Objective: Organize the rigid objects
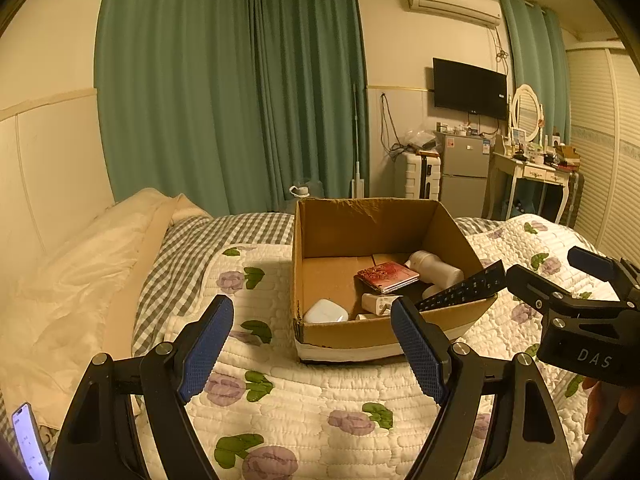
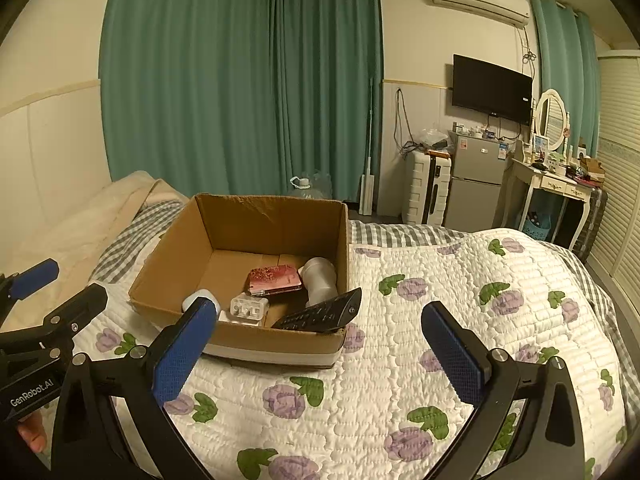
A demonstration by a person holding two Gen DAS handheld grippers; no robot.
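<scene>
An open cardboard box [image 1: 340, 224] [image 2: 240, 216] sits on the floral quilt. Inside lie a white earbud case [image 1: 325, 312] [image 2: 192, 300], a white charger [image 1: 378, 303] [image 2: 249, 307], a red patterned case [image 1: 387, 276] [image 2: 275, 278] and a white bottle [image 1: 434, 270] [image 2: 320, 278]. A black remote [image 1: 462, 290] [image 2: 320, 312] leans on the box's near right corner. My left gripper [image 1: 312, 340] is open and empty, just before the box. My right gripper [image 2: 320, 356] is open and empty, before the box's right corner; it also shows in the left wrist view [image 1: 560, 280].
The floral quilt [image 2: 420, 320] covers the bed, with a cream duvet [image 1: 80, 280] at the left. A lit phone [image 1: 30, 440] lies at the lower left. A fridge [image 2: 476, 176], suitcase [image 2: 426, 188] and dressing table [image 2: 556, 184] stand beyond the bed.
</scene>
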